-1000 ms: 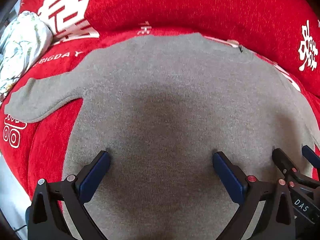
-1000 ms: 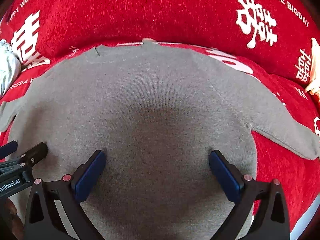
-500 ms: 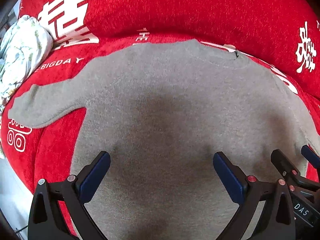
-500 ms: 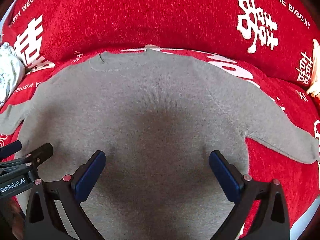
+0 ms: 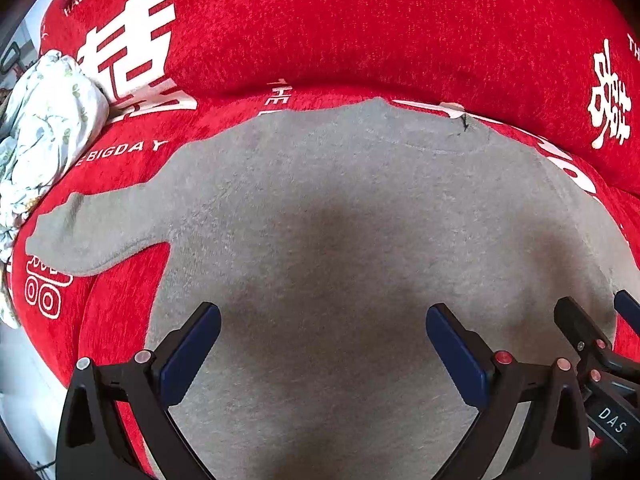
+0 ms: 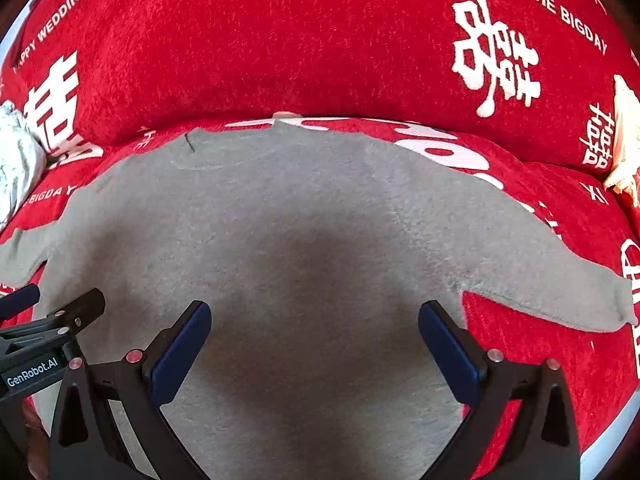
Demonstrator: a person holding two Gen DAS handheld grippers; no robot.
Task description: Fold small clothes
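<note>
We saw the grey sweater (image 5: pixel 340 220) lying flat and spread out on the red cover (image 5: pixel 360 40), its neckline toward the back cushion and its hem toward us. A small dark mark sat at the collar (image 5: pixel 464 122). Its left sleeve (image 5: pixel 92 236) stretched out sideways over the red cloth, and in the right wrist view its right sleeve (image 6: pixel 560 296) did the same on the other side. The body of the garment lay smooth, with a soft shadow across its middle.

Our left gripper (image 5: pixel 322 340) hung above the lower part of the sweater with its blue-padded fingers (image 5: pixel 192 344) spread wide, nothing between them. We could not tell whether the tips touched the knit. Our right gripper (image 6: pixel 314 338) stood the same way, jaws wide apart over the lower right part of the body, its right finger (image 6: pixel 448 344) near the seam under the right sleeve. Each tool showed at the edge of the other's view, the two side by side.

The red cover bore white printed characters (image 6: pixel 496 52) and English lettering. At the far left a bundle of white floral fabric (image 5: pixel 44 128) lay against the cushion, apart from the sweater. At the far right edge a pale cream object (image 6: pixel 624 140) rested on the cover; we could not make out what it was.
</note>
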